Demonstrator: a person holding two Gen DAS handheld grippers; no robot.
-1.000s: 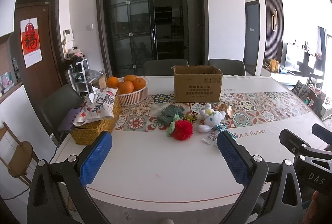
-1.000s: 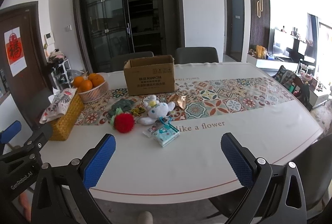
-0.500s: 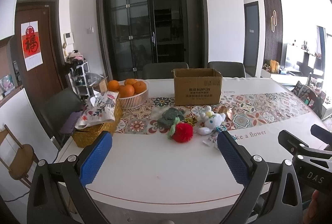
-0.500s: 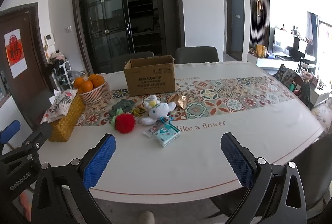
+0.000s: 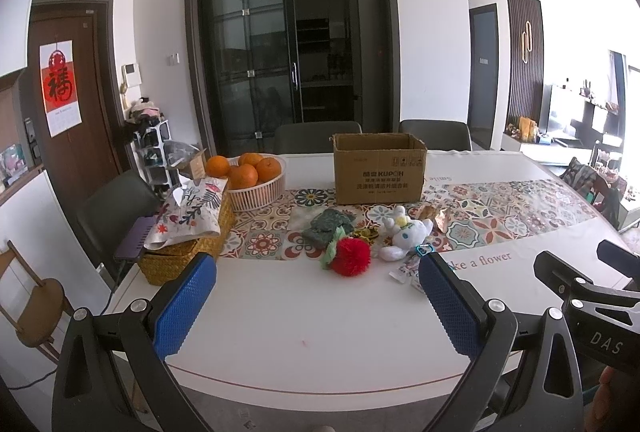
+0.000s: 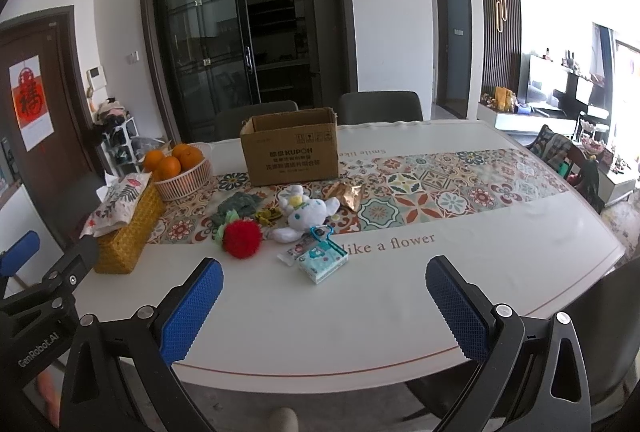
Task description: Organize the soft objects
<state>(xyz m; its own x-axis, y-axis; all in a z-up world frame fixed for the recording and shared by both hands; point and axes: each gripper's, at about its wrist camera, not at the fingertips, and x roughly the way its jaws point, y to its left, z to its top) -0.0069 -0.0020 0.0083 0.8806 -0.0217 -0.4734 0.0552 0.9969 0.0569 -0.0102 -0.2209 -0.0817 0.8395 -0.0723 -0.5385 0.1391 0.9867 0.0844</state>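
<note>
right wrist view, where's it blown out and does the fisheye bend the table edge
Right wrist view: the window area at far right is washed out white, and the white table's near edge curves in a bow. Left wrist view: the same overexposure at the right side and ceiling; the brown cardboard box stays sharp, its print legible.

White walls surround a dark-framed glass sliding door, with two grey chairs pushed in at the far edge of the white tabletop. A brown door carrying a red poster stands at left. Daylight floods in from the right.
</note>
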